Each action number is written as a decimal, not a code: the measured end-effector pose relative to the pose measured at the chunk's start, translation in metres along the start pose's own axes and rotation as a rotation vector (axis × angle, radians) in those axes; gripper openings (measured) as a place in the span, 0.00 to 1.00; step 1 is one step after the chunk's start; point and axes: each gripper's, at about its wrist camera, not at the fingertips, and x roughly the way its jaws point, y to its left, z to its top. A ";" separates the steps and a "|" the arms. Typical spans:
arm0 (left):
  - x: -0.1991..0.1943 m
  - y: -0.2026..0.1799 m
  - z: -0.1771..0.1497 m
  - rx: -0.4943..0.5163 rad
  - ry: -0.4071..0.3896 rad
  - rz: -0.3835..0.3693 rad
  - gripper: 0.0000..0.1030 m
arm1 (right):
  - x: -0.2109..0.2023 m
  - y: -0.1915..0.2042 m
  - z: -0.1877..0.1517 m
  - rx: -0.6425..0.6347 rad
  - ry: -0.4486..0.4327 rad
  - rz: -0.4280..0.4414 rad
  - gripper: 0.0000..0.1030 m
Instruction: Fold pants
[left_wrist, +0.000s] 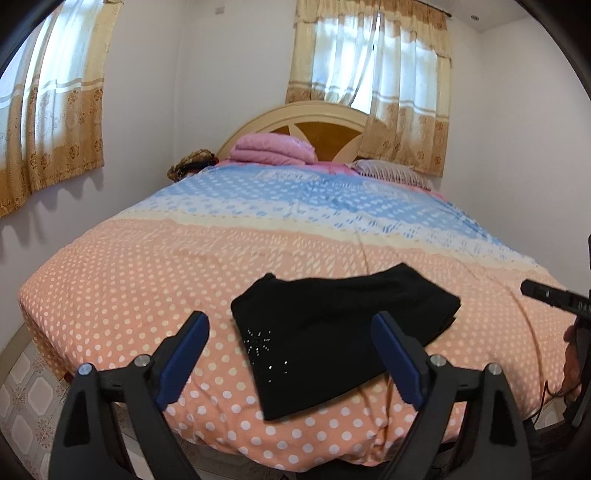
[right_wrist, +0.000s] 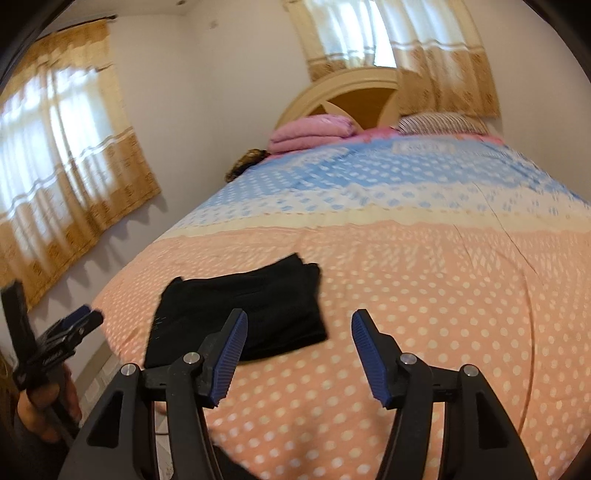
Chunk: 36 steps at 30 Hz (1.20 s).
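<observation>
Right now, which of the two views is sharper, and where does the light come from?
Left wrist view is sharper: sparkles on the black pants show clearly. Right wrist view is motion-blurred; the bedspread dots smear. Both views are lit by daylight through the curtained windows, and both bend straight lines toward the edges.

Bed, dotted cover, curtained windows.
Bed against arched headboard; folded pink blanket and striped pillow at head; curtains gold-patterned.

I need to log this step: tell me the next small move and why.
Probably draw both grippers back and stop. The black pants already lie in a compact folded bundle on the bedspread, and the left gripper and right gripper hang open, holding nothing.
</observation>
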 end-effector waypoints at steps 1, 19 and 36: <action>-0.003 0.001 0.002 -0.001 -0.012 0.002 0.91 | -0.001 0.006 0.000 -0.012 0.000 0.006 0.60; -0.011 -0.008 0.005 0.011 -0.044 -0.001 0.97 | -0.023 0.046 -0.008 -0.125 -0.033 0.028 0.66; -0.011 -0.008 0.005 -0.007 -0.049 0.030 1.00 | -0.023 0.055 -0.009 -0.144 -0.041 0.021 0.67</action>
